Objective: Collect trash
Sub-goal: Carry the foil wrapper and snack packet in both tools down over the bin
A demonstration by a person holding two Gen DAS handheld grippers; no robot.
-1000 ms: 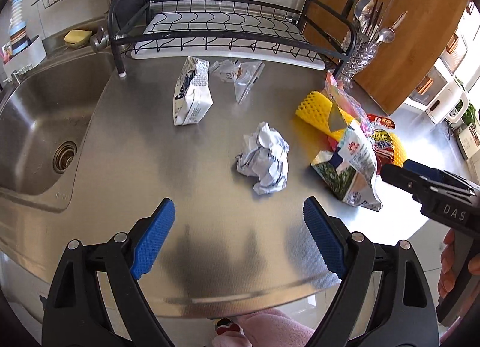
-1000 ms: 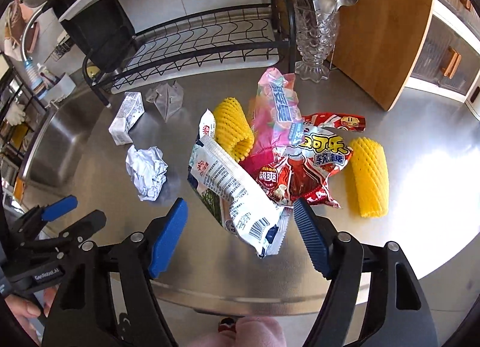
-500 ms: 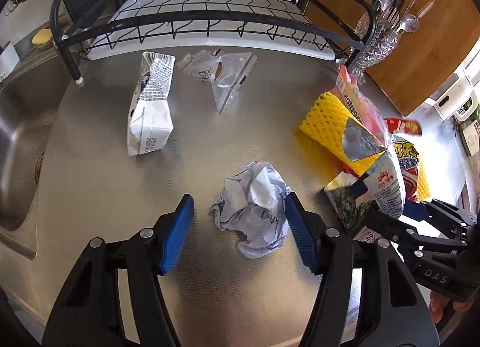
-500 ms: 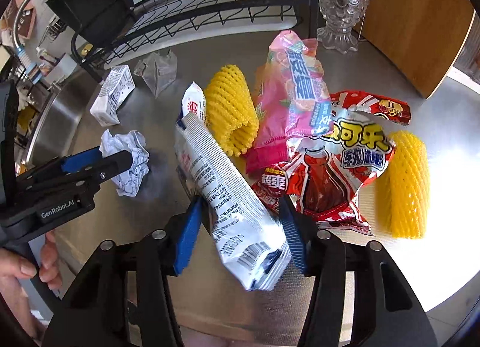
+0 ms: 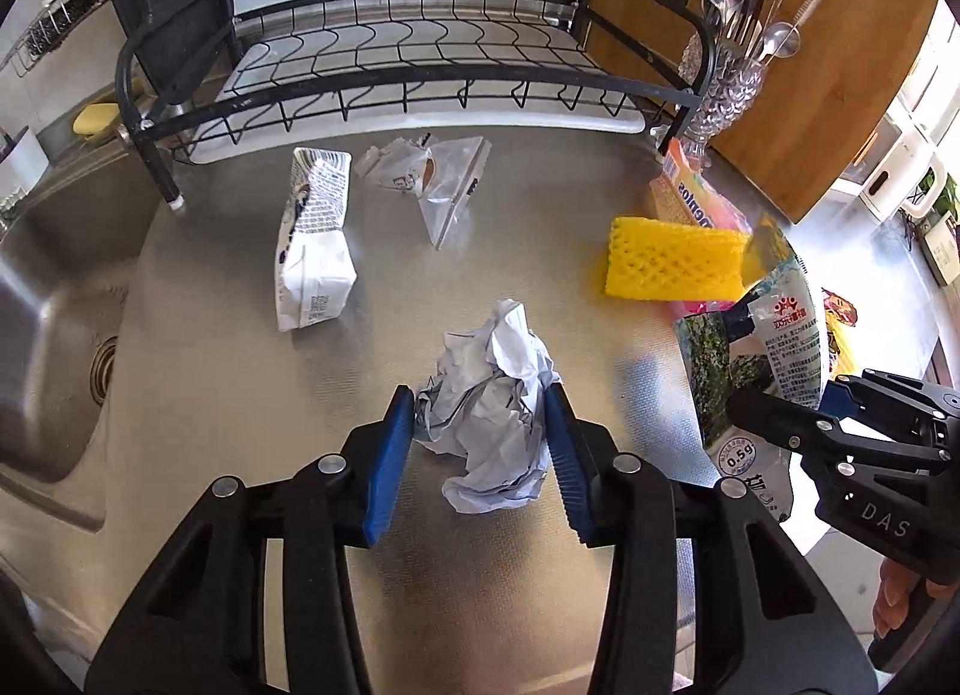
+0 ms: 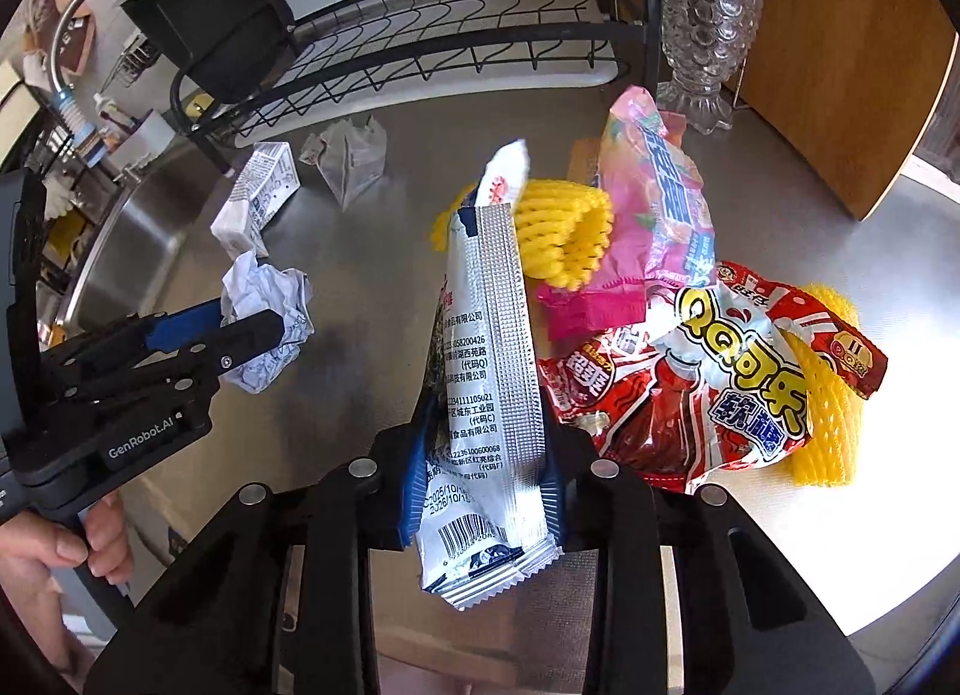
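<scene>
Here, the left claw point(image 5: 480, 449) pinches the paper wad point(image 5: 489, 413) between both pads, on the counter point(image 5: 240, 395). To its right, the right claw point(image 6: 483, 479) is clamped on a silver wrapper point(image 6: 486, 383), other wrappers point(image 6: 690, 371) just beyond.

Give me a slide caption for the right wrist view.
Right gripper clamps a silver snack wrapper above the littered steel counter.

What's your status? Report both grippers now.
Left hand-held gripper closing around crumpled paper. Right hand-held gripper shut on silver snack wrapper. Nothing blocking.
</scene>
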